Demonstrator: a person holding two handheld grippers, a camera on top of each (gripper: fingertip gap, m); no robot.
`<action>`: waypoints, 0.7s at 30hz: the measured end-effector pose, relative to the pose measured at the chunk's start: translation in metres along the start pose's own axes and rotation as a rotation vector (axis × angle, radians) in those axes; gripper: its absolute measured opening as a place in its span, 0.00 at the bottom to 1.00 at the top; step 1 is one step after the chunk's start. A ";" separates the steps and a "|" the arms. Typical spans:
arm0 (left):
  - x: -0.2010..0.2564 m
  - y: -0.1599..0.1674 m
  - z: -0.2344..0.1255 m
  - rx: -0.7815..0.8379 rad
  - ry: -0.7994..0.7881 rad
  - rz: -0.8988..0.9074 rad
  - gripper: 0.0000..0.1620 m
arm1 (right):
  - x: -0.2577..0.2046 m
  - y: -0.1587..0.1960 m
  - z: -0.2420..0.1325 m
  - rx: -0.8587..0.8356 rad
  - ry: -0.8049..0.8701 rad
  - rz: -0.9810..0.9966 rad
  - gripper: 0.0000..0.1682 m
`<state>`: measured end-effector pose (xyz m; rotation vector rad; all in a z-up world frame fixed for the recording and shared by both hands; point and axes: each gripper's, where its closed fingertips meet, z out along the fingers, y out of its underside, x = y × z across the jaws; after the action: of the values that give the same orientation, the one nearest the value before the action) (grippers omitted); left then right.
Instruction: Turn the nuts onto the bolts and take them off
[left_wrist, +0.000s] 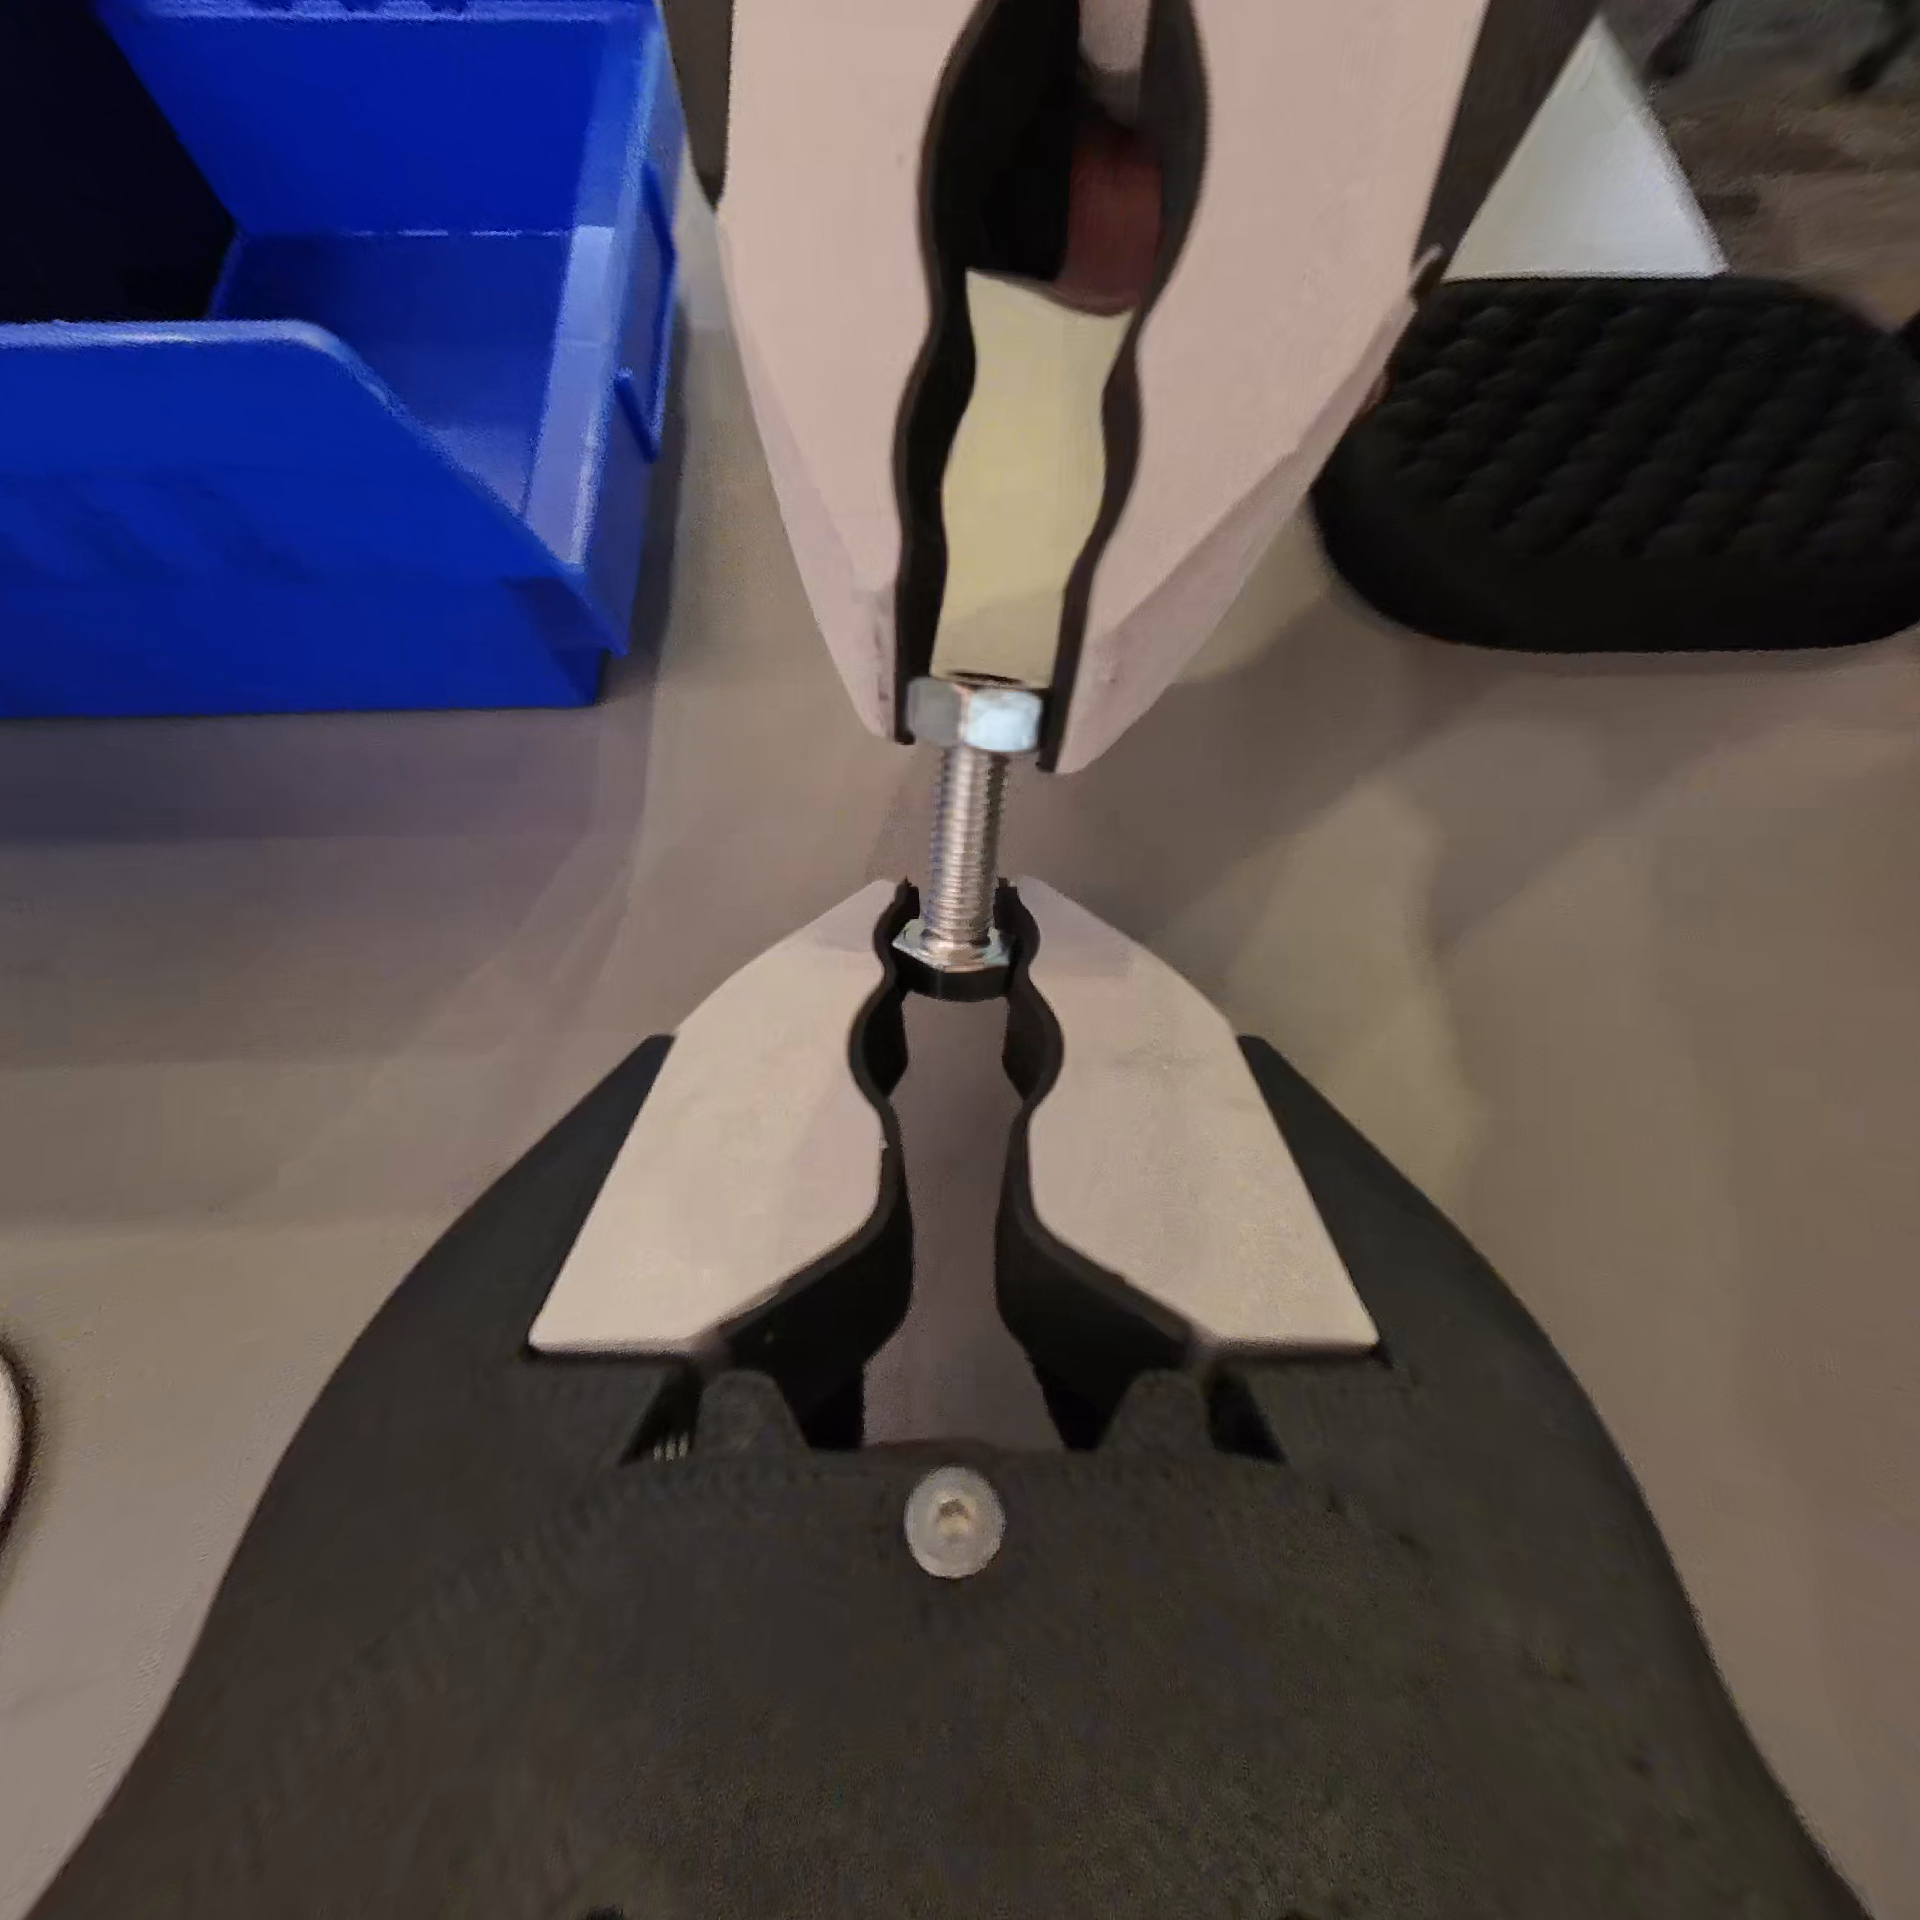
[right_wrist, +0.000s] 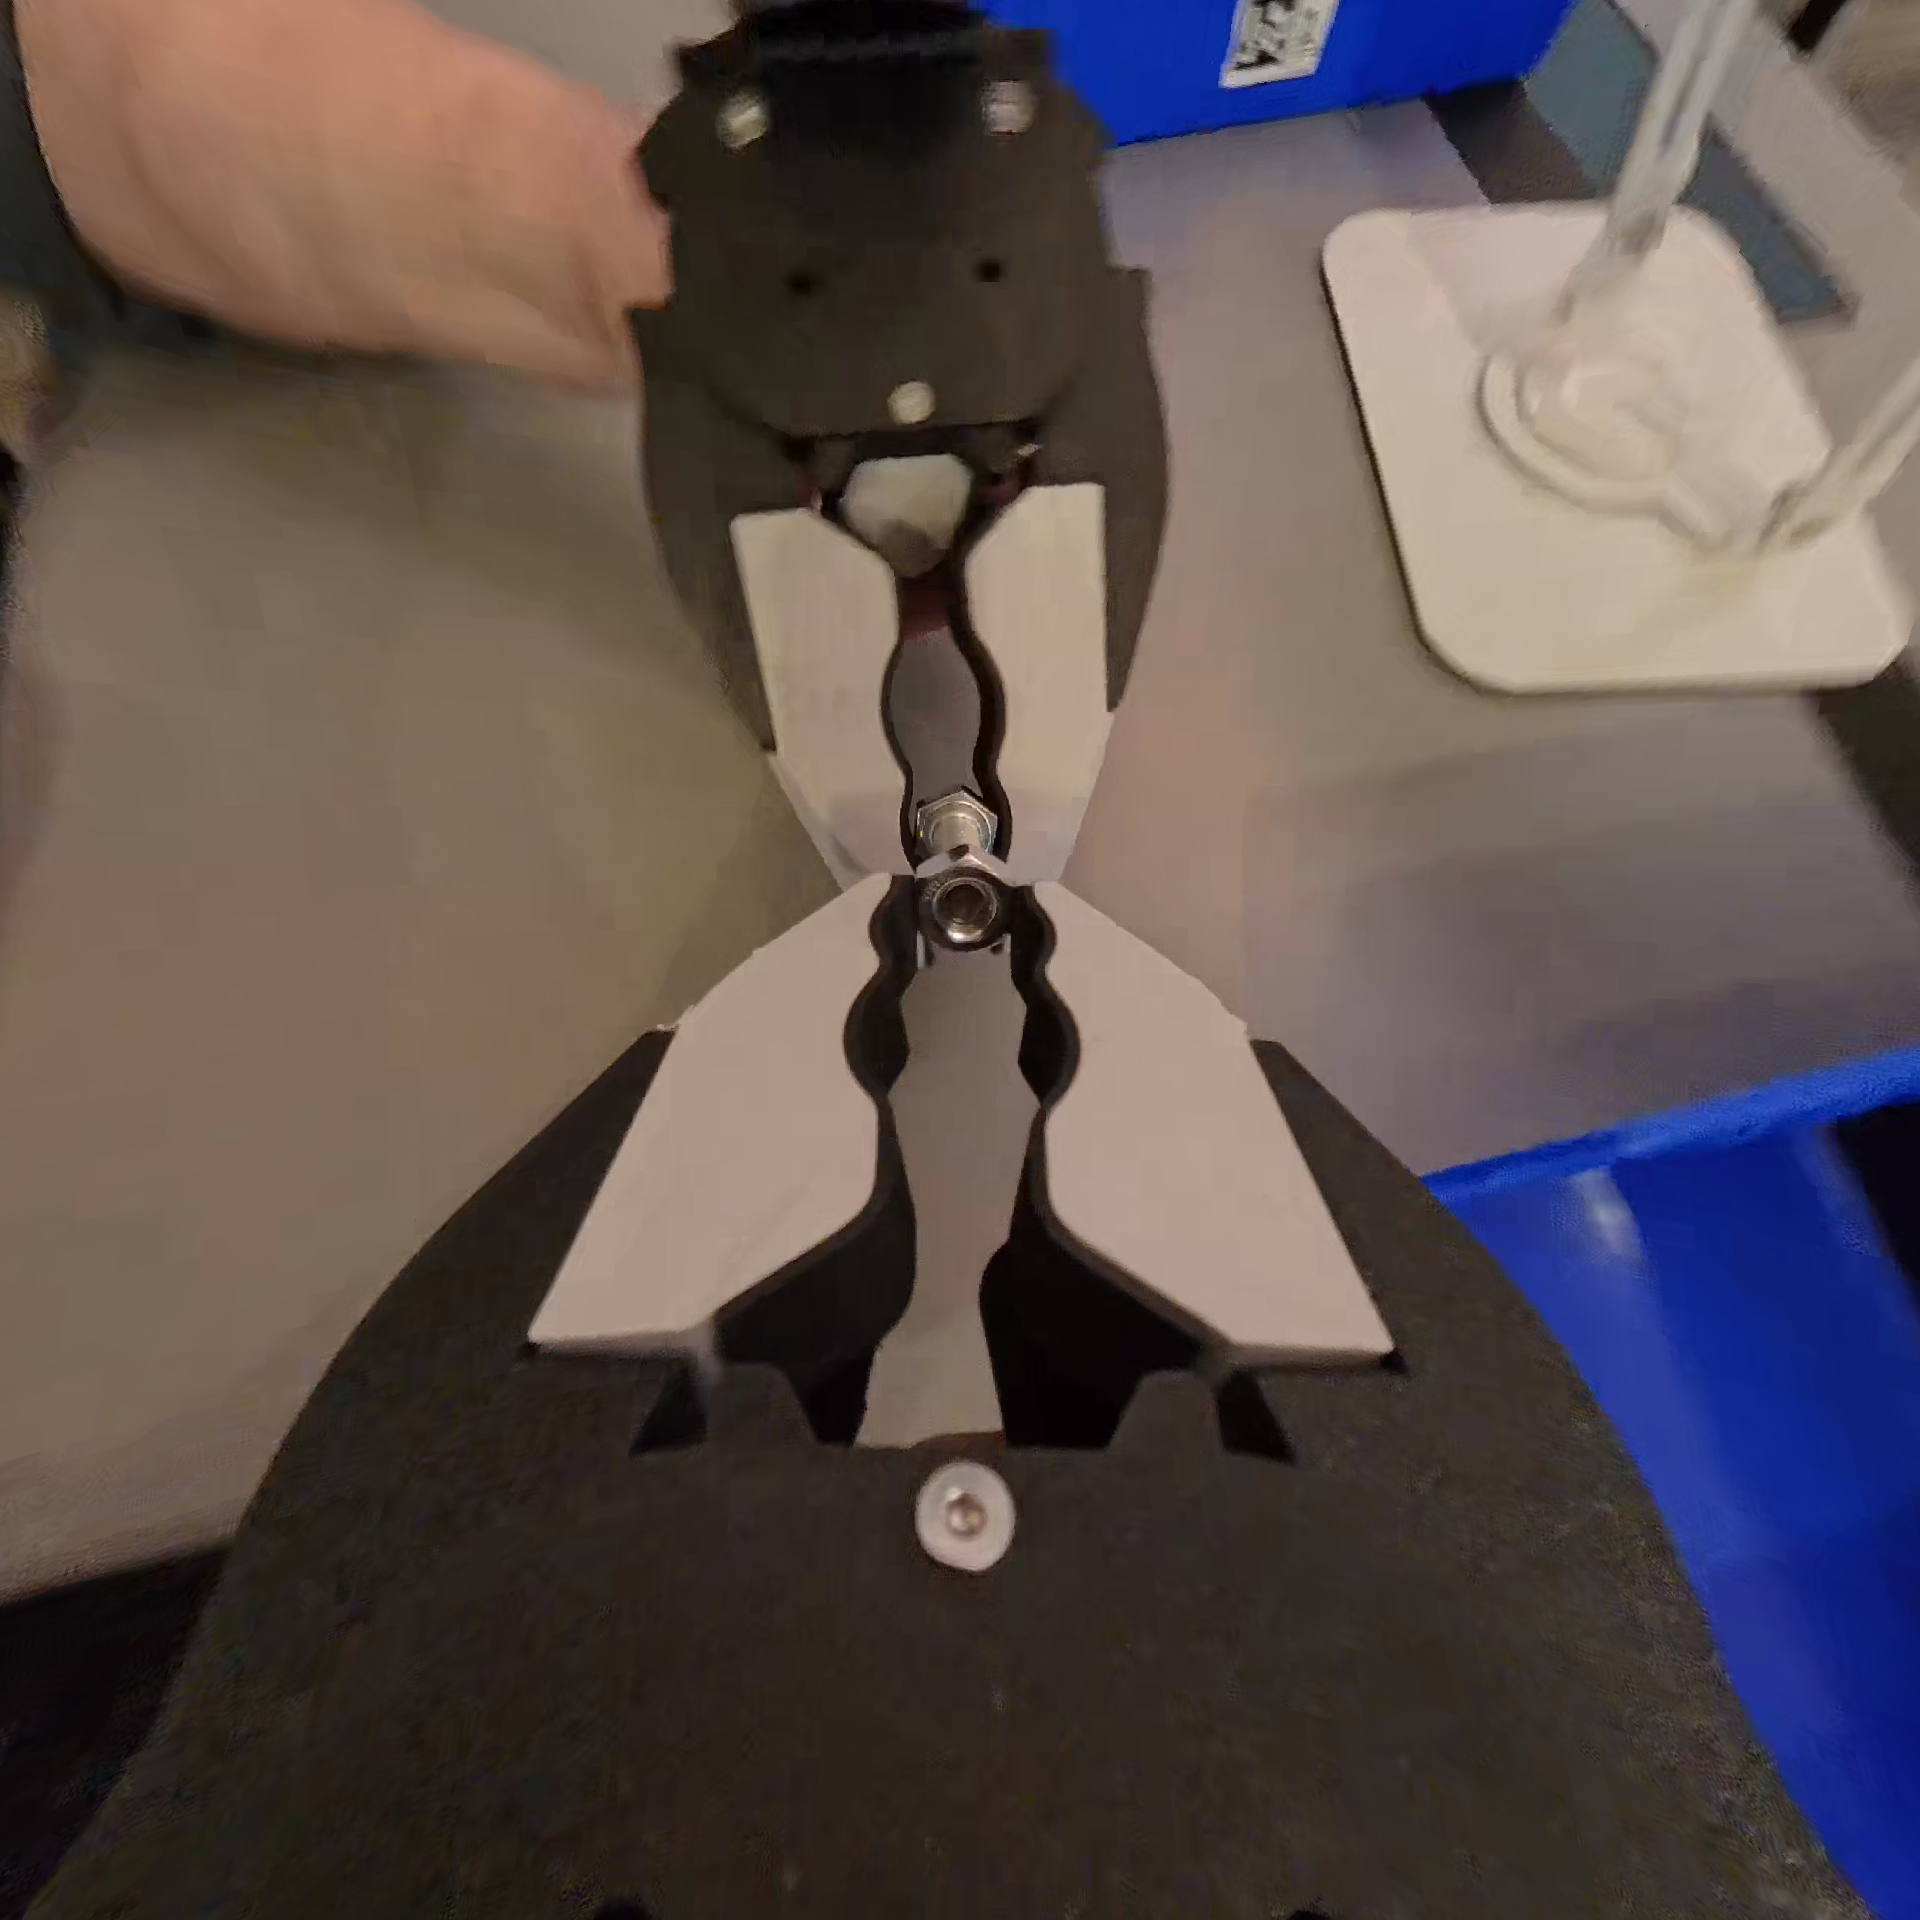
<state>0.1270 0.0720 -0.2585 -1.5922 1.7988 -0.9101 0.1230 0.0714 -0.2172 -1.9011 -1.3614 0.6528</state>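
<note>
Over a plain grey worktop (left_wrist: 312, 1039) beside a blue plastic bin (left_wrist: 312, 468), the left hand-held gripper (left_wrist: 951, 951) pinches a small steel hex nut (left_wrist: 948, 948); the right hand-held gripper (right_wrist: 961, 914) clamps the threaded steel bolt (left_wrist: 966, 831) by its head.

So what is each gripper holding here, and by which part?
The left gripper is shut on the nut, threaded near the bolt's tip. The right gripper grips the bolt by its hex head.

Grey table (left_wrist: 312, 1039) bears blue bin (left_wrist: 312, 499).
</note>
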 end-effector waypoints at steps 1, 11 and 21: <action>0.003 -0.001 -0.001 0.021 0.037 -0.015 0.09 | -0.002 -0.001 -0.001 -0.036 0.017 -0.116 0.10; 0.050 -0.009 -0.013 0.162 0.498 -0.157 0.09 | -0.024 -0.007 -0.007 -0.313 0.052 -1.034 0.10; 0.030 -0.009 -0.015 0.167 0.357 -0.127 0.09 | -0.014 -0.017 -0.010 -0.200 0.089 -0.652 0.25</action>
<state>0.1169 0.0435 -0.2417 -1.5237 1.8078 -1.4411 0.1156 0.0586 -0.1981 -1.4643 -1.9043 0.1084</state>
